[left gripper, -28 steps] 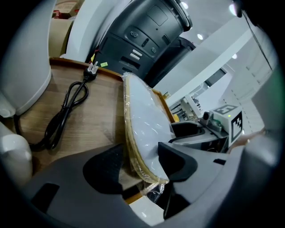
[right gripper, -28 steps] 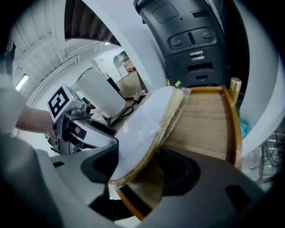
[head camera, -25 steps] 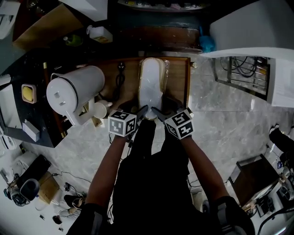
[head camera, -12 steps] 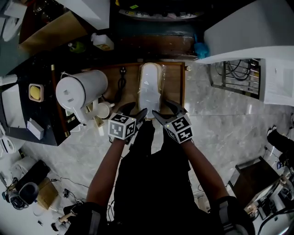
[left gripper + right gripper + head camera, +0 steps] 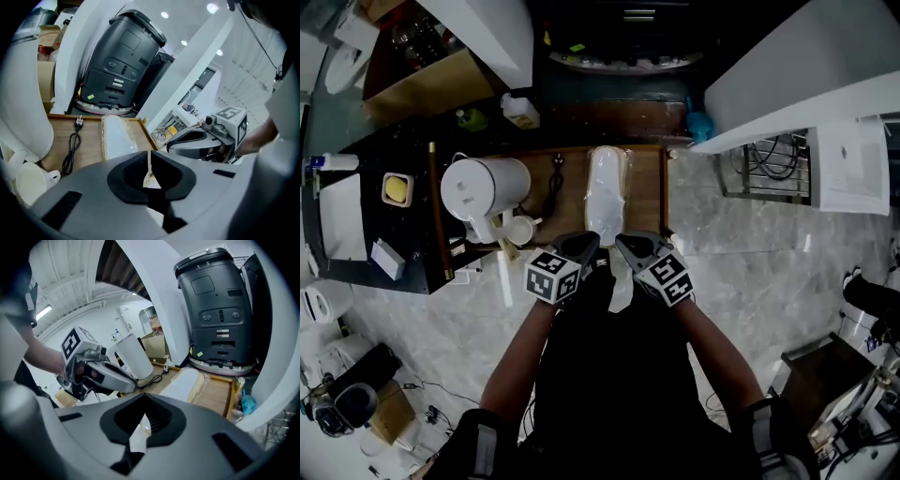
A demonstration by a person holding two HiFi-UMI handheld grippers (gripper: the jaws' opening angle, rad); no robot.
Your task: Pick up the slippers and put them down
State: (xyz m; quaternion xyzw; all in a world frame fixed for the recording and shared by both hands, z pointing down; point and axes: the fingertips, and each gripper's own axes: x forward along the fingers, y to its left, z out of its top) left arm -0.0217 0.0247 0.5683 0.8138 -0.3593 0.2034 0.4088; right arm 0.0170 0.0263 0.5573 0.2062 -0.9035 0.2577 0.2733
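A plastic-wrapped white slipper pack [image 5: 607, 187] [image 5: 119, 136] [image 5: 185, 383] lies lengthwise on a low wooden tray [image 5: 645, 183]. In front of its near end my two grippers stand side by side, tips almost touching. The left gripper [image 5: 592, 242] [image 5: 149, 171] has its jaws closing, and the pads pinch the thin edge of a flat white slipper [image 5: 150, 180]. My right gripper [image 5: 622, 241] [image 5: 140, 420] is shut on the same white slipper [image 5: 136, 439], which hangs below the tips [image 5: 622, 289], clear of the tray.
On the tray's left stand a white jug [image 5: 483, 187] and a white cup [image 5: 520, 230], with a black cord and plug [image 5: 553, 183] beside the pack. A dark machine [image 5: 122, 65] rises behind the tray. Grey marble floor [image 5: 750, 253] spreads to the right; a black table [image 5: 403, 244] sits left.
Both grippers stood open at the pack's near end; now they are shut on a thin white slipper and have risen with it, which hangs between them.
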